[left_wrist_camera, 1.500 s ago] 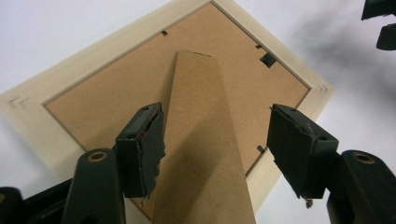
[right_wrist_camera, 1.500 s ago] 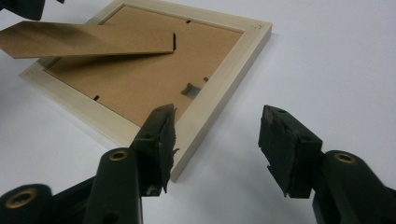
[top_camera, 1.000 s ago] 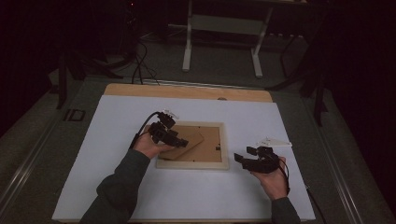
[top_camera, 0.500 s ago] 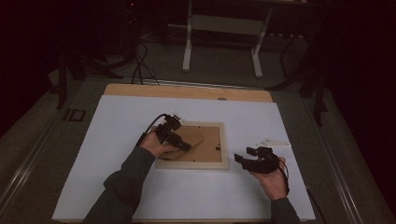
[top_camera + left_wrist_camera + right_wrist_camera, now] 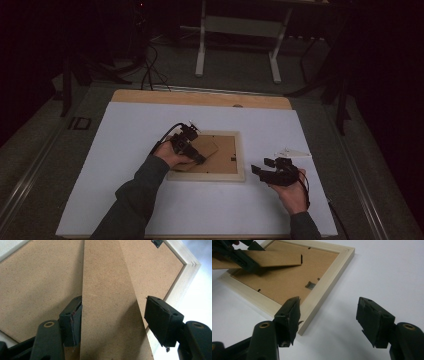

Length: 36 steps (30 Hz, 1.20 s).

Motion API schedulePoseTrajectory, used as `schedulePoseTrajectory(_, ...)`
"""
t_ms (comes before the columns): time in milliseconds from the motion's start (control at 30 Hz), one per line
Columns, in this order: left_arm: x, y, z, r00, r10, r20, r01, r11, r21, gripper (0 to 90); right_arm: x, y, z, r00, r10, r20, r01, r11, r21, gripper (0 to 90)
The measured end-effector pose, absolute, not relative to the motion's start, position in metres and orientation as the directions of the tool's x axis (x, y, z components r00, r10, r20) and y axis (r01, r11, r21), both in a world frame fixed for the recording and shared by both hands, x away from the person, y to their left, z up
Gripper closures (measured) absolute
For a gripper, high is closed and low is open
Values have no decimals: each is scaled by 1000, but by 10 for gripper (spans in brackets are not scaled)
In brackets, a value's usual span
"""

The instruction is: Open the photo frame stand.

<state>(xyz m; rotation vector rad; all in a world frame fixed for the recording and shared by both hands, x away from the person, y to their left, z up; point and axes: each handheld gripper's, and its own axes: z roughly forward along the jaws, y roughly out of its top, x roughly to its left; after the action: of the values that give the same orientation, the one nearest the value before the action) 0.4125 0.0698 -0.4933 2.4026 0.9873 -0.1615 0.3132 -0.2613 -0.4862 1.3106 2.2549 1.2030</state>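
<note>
Fibreboard stand, lifted off the frame back since a second ago.

The left gripper (image 5: 192,152) has its fingers (image 5: 72,322) spread around the easel stand (image 5: 110,315), one touching; the picture frame (image 5: 240,165) lies face down mid-surface (image 5: 125,130). The right gripper (image 5: 267,170) waits released beside it.

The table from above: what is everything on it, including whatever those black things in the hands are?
Pale wooden picture frame: one, face down, brown fibreboard back up, table middle.
Brown fibreboard stand flap: one, raised off the frame's back, between the left claw's jaws.
White flat piece: one, right of the frame; too small to identify.
White table top: one, wooden strip along its far edge.
Left claw: black, open, over the frame.
Right claw: black, open, beside the frame's corner.
</note>
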Motion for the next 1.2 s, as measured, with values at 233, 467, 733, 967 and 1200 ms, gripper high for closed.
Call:
schedulePoseTrajectory(233,413,69,-495,728,621,-289,680,-602,419,381,314,-263,-487,-549,819,168,596,243,765,356)
schedulePoseTrajectory(467,412,66,-495,735,627,-259,671,-615,414,394,314,-265,-487,-546,820,172,598,238,765,359)
schedulePoseTrajectory(733,409,64,-494,747,627,-220,653,-631,419,397,315,-262,-486,-542,822,173,605,239,759,372)
schedulePoseTrajectory(967,406,62,-493,751,633,-189,643,-634,430,398,321,-258,-482,-552,815,178,602,243,760,398)
schedulePoseTrajectory(1200,404,60,-492,755,636,-157,630,-640,440,399,332,-256,-473,-557,812,174,601,250,759,418)
